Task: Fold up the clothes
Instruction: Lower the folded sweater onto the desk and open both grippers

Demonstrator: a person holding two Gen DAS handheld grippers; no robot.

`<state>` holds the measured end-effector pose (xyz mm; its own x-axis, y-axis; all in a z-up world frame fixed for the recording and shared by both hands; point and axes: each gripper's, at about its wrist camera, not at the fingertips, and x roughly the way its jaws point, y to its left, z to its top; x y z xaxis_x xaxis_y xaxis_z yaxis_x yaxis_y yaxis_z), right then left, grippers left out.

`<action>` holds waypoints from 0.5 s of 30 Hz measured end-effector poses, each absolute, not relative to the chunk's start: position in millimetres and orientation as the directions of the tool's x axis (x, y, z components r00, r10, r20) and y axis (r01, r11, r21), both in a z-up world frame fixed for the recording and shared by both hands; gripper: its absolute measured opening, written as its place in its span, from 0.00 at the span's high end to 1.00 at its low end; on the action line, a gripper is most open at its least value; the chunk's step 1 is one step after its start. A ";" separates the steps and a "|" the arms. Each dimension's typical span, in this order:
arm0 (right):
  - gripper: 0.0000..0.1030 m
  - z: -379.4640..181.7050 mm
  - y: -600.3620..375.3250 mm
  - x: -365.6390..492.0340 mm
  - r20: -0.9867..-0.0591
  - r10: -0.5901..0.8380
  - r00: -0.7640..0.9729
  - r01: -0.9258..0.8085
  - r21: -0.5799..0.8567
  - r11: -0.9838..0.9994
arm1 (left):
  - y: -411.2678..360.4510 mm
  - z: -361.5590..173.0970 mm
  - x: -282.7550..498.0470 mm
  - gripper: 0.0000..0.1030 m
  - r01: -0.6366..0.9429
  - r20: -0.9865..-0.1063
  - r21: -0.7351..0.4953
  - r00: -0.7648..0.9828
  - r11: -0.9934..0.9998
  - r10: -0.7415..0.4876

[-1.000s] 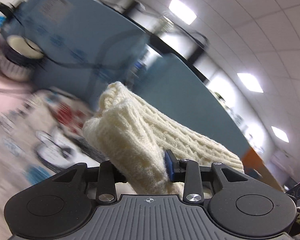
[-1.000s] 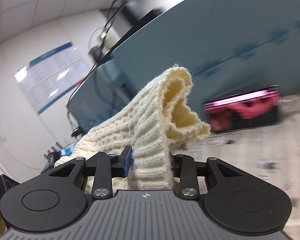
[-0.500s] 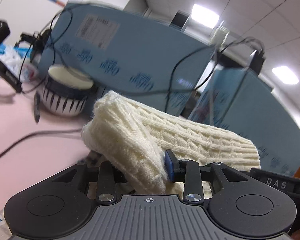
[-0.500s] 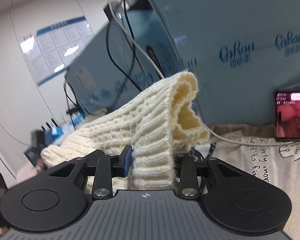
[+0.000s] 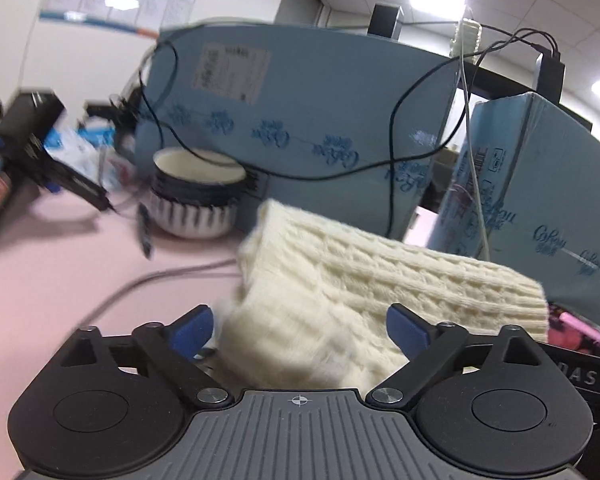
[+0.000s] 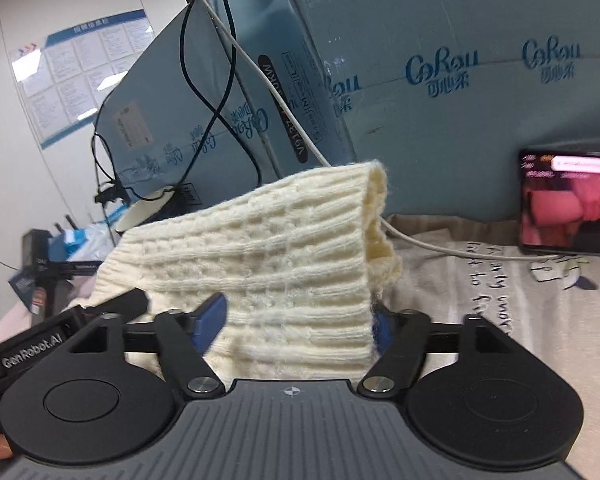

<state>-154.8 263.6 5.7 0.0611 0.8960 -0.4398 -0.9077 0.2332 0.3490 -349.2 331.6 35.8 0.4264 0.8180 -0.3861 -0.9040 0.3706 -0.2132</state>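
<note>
Since half a second ago, your left gripper (image 5: 298, 330) has let go: its blue-padded jaws, which were clamped on the cream cable-knit sweater (image 5: 364, 296), now stand wide apart with the knit lying loose between them. Your right gripper (image 6: 296, 322) has spread too, its jaws now wide on either side of the sweater's ribbed edge rather than pinching it.

Both of your grippers point forward and nearly level, low over the work surface. In the left wrist view, the sweater sits as a thick folded bundle between and just ahead of the jaws, clear of the left pad; whether it touches the right pad you cannot tell. It rests over the pink tabletop (image 5: 52, 280), with a blue-and-white striped ceramic bowl (image 5: 196, 204) farther back and light blue printed cardboard boxes (image 5: 324, 120) behind that.

In the right wrist view, the folded knit fills the gap between the jaws, its open ribbed end rising toward the right. Beside it lies a beige cloth with printed lettering (image 6: 500, 280), and a phone with a lit pink screen (image 6: 572, 204) leans against the boxes.
</note>
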 end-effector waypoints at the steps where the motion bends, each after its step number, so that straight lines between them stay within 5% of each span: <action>1: 0.22 5.5 260.6 -156.4 -0.438 0.895 0.089 -0.910 0.329 0.251 | 328.8 37.3 -349.4 0.04 -0.913 -0.383 -0.193 0.408 0.360 0.829; 15: 0.02 -12.9 252.5 -173.1 -0.548 0.804 0.231 -0.914 0.162 0.373 | 320.4 22.2 -336.8 0.00 -0.946 -0.518 -0.017 0.285 0.323 0.806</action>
